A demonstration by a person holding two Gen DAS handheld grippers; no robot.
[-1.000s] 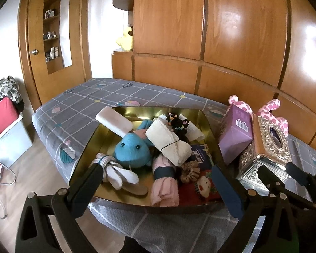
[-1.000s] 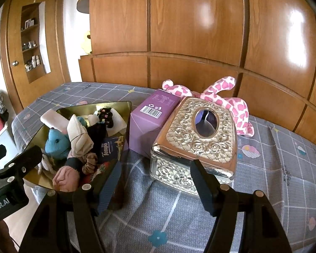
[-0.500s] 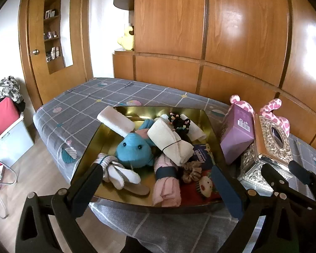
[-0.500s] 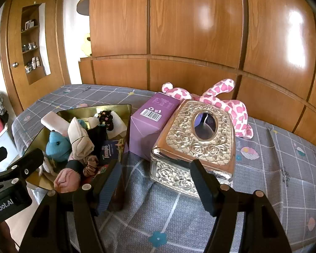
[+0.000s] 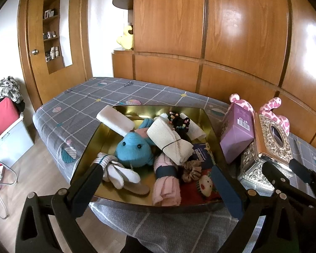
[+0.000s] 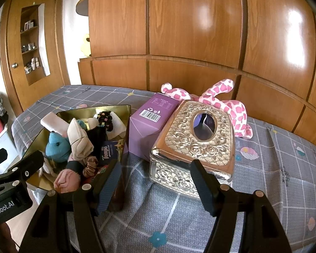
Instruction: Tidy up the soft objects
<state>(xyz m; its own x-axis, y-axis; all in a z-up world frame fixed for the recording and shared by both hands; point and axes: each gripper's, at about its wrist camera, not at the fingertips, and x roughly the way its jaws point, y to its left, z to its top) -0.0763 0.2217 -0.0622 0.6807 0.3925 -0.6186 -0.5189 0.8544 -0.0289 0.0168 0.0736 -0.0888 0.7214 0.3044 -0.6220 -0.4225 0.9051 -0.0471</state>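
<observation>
A gold tray on the bed holds a heap of soft things: a blue plush, a cream rolled towel, a pink rolled cloth, white socks, a white roll, scrunchies and a tissue pack. My left gripper is open and empty, just in front of the tray. My right gripper is open and empty before the silver tissue box. A pink spotted plush lies behind that box.
A purple carton stands between the tray and the silver box. Wooden wall panels rise behind the bed. The bed's left edge drops to the floor with a red bag beside it.
Both grippers have drawn back and risen slightly; the scene sits a little farther off. Nothing was taken hold of or moved.
</observation>
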